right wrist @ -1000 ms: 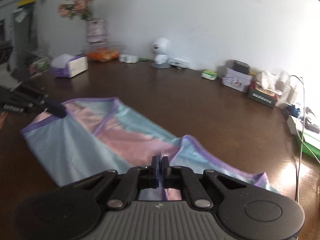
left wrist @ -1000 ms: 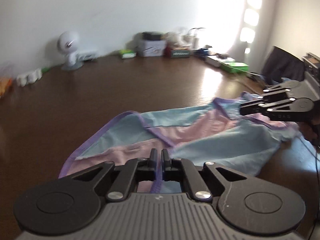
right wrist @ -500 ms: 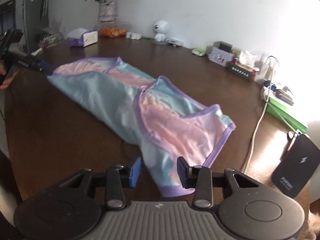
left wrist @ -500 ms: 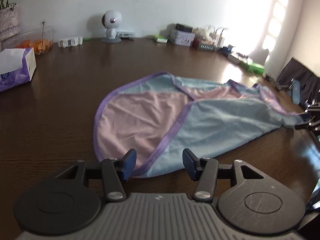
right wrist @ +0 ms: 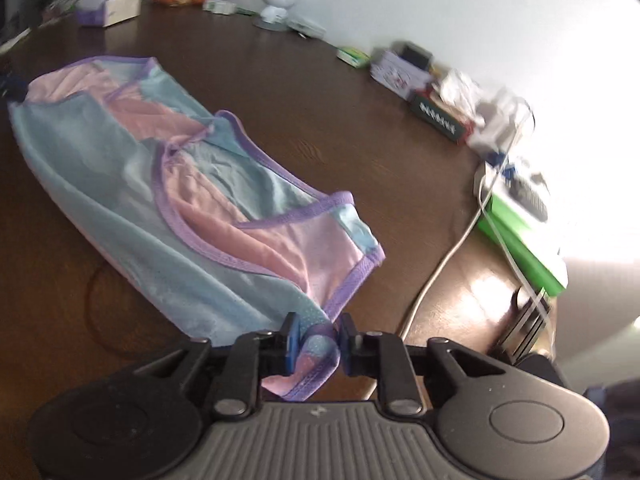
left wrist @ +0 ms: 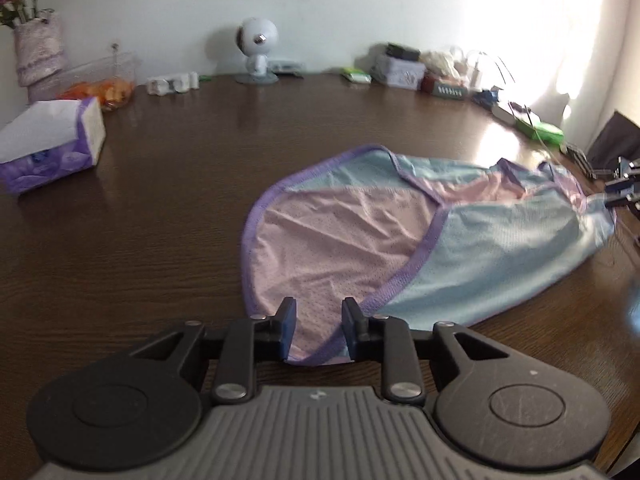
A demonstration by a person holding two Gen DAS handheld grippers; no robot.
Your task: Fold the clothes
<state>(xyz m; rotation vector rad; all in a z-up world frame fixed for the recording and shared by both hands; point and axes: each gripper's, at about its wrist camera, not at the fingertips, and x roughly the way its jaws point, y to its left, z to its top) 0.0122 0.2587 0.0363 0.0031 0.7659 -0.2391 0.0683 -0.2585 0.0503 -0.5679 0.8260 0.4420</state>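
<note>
Item: pale-blue and pink mesh garment with purple binding, lying spread flat on the dark brown wooden tabletop. We note our left hand-held gripper at its near hem, jaws apart, having just narrowed, hem lying loose between them. Our right hand-held gripper stands likewise parted, having just been closing, at the opposite end with a bunched purple-edged corner between its pads.

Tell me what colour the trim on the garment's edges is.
Purple trim, around pink and light blue panels; clearest in the left wrist view.
</note>
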